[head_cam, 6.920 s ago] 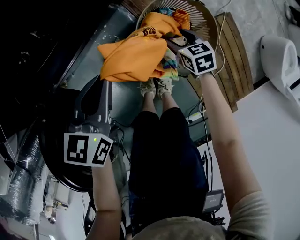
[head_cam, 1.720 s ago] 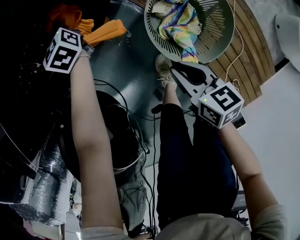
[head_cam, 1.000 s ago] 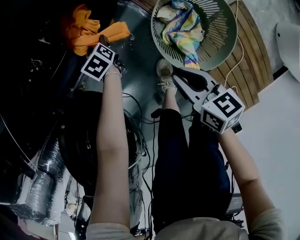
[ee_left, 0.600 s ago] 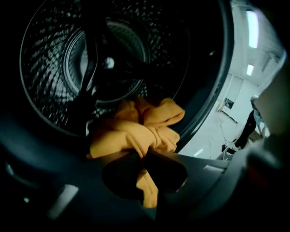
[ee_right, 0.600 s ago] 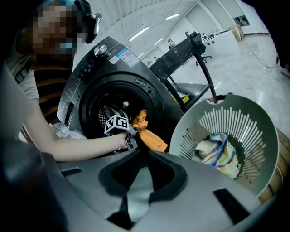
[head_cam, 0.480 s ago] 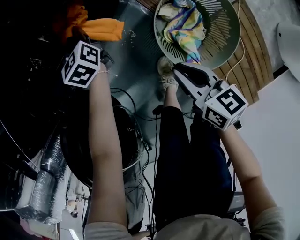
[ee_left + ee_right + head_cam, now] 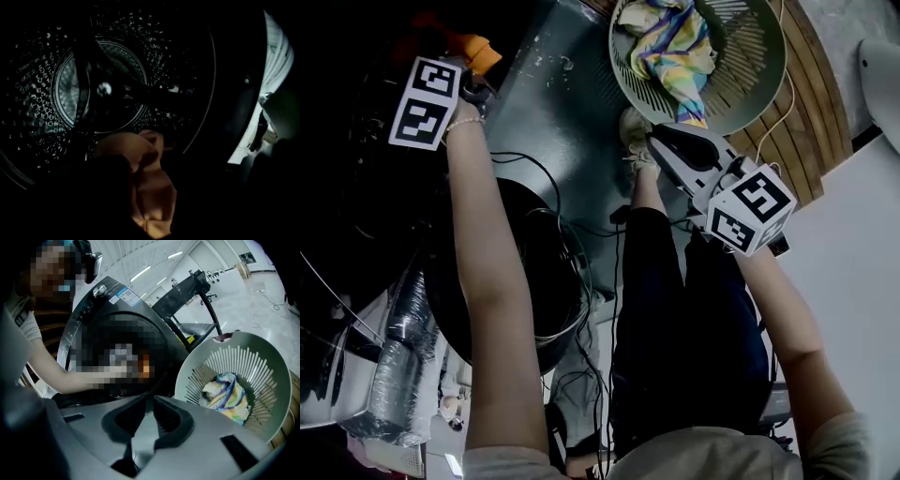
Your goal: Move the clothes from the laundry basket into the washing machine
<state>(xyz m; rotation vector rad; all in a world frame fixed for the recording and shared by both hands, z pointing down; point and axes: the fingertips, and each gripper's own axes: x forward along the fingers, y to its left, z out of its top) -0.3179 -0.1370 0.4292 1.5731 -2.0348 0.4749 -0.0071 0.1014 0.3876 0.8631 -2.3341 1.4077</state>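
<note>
Your left hand-held gripper reaches into the washing machine drum, jaws opening with the orange garment showing between them. Your right hand-held gripper hovers beside the laundry basket, clenched on nothing. A striped garment lies in the basket.

Wooden slats at upper right, beside a rounded white casing. Thin black cables looped mid-frame. Crinkled silver hose at lower left.
</note>
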